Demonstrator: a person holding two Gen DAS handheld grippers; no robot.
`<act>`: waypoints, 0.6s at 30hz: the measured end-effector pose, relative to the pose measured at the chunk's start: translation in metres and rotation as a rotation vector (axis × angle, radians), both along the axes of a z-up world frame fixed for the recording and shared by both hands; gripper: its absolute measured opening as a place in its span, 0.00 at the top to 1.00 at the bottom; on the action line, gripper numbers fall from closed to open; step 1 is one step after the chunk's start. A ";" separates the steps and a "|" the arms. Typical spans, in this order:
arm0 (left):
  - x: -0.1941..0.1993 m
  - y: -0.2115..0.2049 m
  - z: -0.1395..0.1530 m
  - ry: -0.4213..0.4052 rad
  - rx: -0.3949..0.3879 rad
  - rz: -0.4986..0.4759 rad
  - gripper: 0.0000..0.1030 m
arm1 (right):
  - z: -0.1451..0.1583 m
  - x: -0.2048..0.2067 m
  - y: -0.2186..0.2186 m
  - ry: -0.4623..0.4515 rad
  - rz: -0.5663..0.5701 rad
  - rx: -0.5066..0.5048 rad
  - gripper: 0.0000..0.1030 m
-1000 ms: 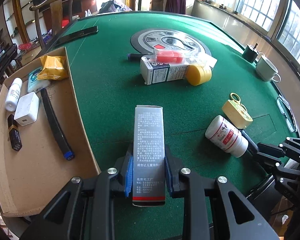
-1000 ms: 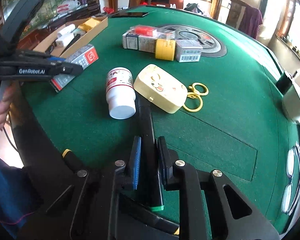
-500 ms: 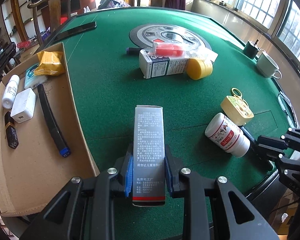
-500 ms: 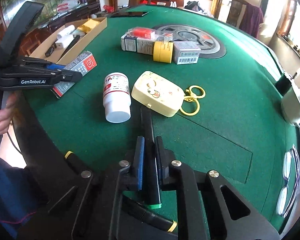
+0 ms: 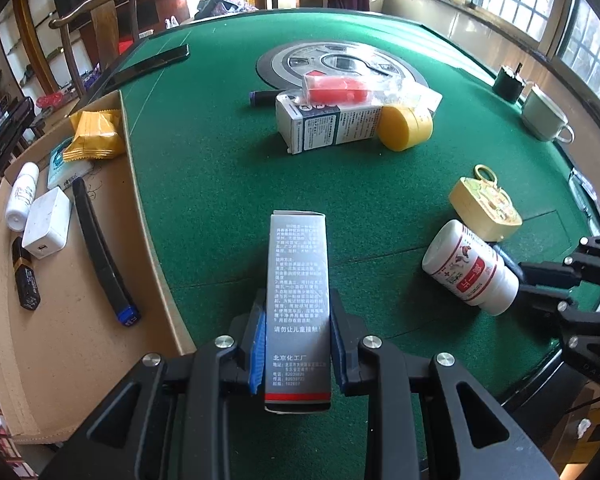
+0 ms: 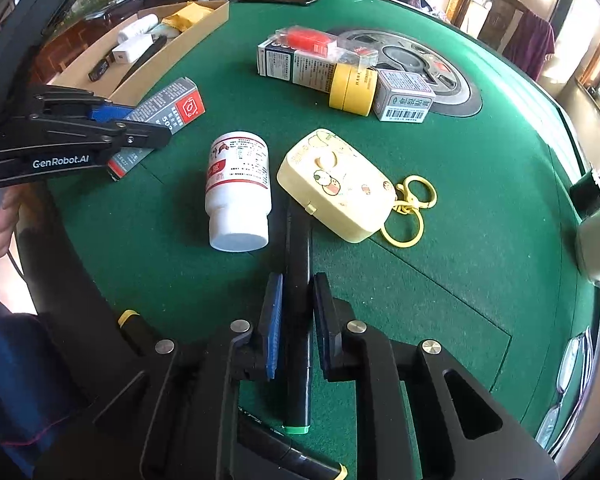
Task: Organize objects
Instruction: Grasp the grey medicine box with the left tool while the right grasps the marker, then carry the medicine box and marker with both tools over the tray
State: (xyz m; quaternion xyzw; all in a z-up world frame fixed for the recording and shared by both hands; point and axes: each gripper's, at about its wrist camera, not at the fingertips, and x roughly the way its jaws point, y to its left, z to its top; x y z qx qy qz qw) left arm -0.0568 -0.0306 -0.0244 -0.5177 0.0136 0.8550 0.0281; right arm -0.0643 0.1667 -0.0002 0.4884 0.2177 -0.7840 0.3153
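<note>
Left wrist view: cardboard tray (image 5: 100,360) at left partly filled; left gripper (image 5: 298,344) grasps a grey box (image 5: 298,280), right gripper (image 6: 296,320) clamps a black marker (image 6: 298,280); several items remain on the felt.

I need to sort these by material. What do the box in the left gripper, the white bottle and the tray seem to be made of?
Grey box: printed card, slightly glossy, with folded edges and an end flap.
White bottle: smooth plastic by its look, with a printed label.
Tray: brown corrugated cardboard, matt, raw edge showing.
</note>
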 end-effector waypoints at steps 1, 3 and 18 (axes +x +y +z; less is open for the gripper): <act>-0.001 0.001 0.000 -0.002 -0.007 -0.001 0.74 | 0.000 -0.002 0.003 -0.014 -0.015 -0.014 0.87; -0.002 0.002 0.000 -0.006 -0.013 -0.002 0.74 | 0.001 -0.005 0.005 -0.037 -0.037 -0.032 0.86; 0.002 0.006 0.001 0.037 -0.009 -0.007 0.75 | -0.002 0.011 -0.009 0.004 -0.027 0.036 0.86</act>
